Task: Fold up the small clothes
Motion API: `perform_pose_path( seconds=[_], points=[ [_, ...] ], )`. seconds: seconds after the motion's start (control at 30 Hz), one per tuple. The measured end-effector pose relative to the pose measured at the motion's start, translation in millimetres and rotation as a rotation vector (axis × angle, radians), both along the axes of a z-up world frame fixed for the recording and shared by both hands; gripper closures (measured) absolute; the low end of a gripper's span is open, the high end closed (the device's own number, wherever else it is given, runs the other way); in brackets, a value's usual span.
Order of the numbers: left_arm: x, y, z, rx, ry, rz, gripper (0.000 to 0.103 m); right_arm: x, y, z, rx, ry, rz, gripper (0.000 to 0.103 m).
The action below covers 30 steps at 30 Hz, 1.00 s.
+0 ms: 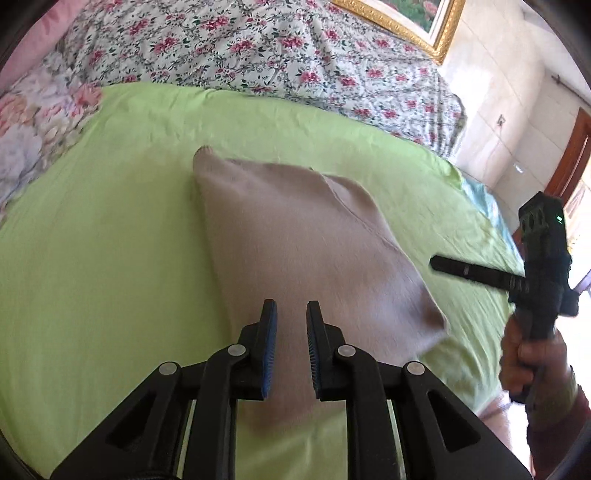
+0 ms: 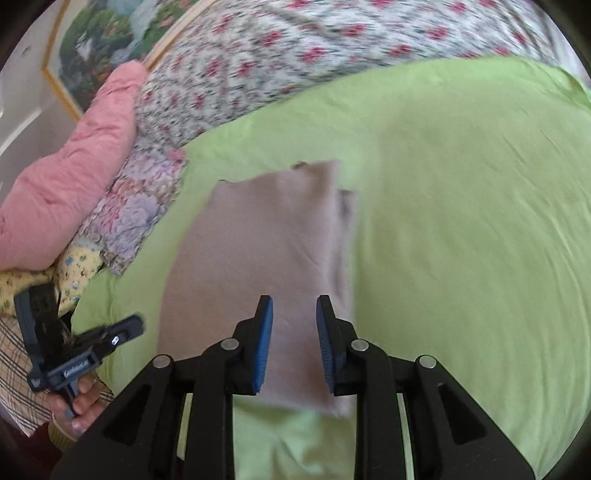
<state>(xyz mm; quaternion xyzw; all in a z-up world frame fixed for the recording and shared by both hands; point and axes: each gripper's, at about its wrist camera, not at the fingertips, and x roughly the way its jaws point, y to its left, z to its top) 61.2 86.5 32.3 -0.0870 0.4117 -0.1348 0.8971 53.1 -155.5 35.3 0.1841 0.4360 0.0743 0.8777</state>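
A folded beige-brown garment (image 1: 303,236) lies flat on the green sheet (image 1: 110,221); it also shows in the right wrist view (image 2: 258,251). My left gripper (image 1: 291,314) hovers over the garment's near part, jaws open with a gap, holding nothing. My right gripper (image 2: 294,308) hovers over the garment's near right part, jaws open and empty. The right gripper shows in the left wrist view (image 1: 443,264) off the garment's right edge. The left gripper shows in the right wrist view (image 2: 129,325) at the garment's left edge.
A floral quilt (image 1: 258,48) lies along the far side of the bed. A pink pillow (image 2: 66,184) and patterned cushions (image 2: 125,218) sit at one end. A gold-framed picture (image 1: 417,26) leans on the wall. A wooden door (image 1: 572,155) stands beyond the bed.
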Motion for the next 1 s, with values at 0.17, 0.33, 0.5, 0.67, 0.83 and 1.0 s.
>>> perform_pose_path(
  seconds=[0.17,0.33,0.5,0.67,0.83,1.0],
  points=[
    [35,-1,-24,0.013,0.063,-0.004,0.088,38,-2,-31,-0.033,0.083,-0.011,0.077],
    [45,0,-52,0.027,0.092,-0.007,0.09,49,-4,-57,-0.104,0.134,0.019,0.084],
    [44,1,-49,0.022,0.082,-0.016,0.09,54,-16,-63,-0.075,0.12,0.002,0.09],
    [16,5,-32,-0.012,0.058,-0.033,0.09,39,-19,-48,-0.039,0.099,-0.005,0.086],
    [-23,9,-26,-0.04,0.051,-0.064,0.09,7,-10,-27,-0.038,0.049,0.039,0.085],
    [-44,7,-47,-0.02,0.103,-0.077,0.09,-26,-3,-41,-0.069,0.09,0.065,0.081]
  ],
)
